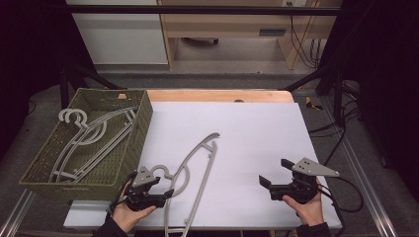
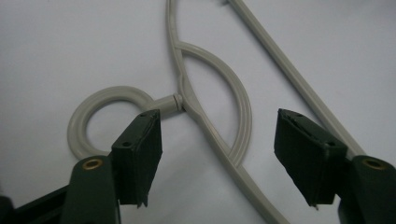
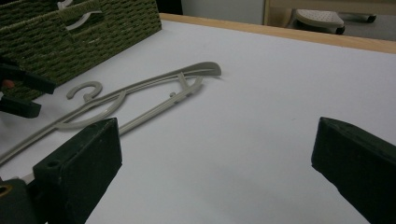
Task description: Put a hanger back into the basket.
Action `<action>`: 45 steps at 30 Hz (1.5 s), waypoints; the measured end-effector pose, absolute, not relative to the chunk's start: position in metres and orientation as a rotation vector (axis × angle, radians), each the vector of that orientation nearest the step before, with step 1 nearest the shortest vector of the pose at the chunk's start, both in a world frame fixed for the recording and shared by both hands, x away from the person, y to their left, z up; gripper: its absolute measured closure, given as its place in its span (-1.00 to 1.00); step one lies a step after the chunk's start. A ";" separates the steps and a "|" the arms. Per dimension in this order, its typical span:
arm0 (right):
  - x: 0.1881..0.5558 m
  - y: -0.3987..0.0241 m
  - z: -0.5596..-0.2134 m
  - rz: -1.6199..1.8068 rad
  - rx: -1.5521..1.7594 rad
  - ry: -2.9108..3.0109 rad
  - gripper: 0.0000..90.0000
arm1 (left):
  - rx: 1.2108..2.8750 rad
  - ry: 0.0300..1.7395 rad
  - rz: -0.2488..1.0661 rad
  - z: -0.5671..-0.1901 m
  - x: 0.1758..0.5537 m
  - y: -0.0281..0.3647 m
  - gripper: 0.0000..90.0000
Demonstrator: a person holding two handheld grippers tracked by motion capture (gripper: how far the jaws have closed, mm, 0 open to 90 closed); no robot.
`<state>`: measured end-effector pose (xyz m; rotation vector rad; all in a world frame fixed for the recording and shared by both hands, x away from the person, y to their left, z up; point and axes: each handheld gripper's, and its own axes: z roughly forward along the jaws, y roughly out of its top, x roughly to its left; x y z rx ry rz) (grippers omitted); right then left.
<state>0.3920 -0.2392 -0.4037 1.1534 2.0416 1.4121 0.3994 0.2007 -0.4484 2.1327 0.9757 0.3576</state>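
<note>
Now straddling hanger (image 2: 212, 140) neck with left gripper (image 2: 219, 154) part-open, not pinching; could slip sideways off thin plastic. Right gripper (image 3: 215, 186) wide, empty.

A: How many hangers?
B: One grey hanger (image 1: 195, 168) on the table, two more hangers (image 1: 91, 138) in the basket.
A: Baskets?
B: One green woven basket (image 1: 141, 123)
</note>
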 end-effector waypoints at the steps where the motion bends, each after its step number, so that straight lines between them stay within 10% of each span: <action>1: 0.392 -0.239 -0.404 1.415 1.156 2.039 -0.96 | 2.147 0.975 0.352 -0.450 0.400 0.200 -0.23; 32: 0.393 -0.235 -0.405 1.400 1.149 2.067 -0.95 | 2.295 0.989 0.264 -0.462 0.409 0.184 0.63; 45: 0.393 -0.236 -0.404 1.400 1.153 2.060 -0.96 | 2.212 1.088 0.315 -0.466 0.435 0.180 0.44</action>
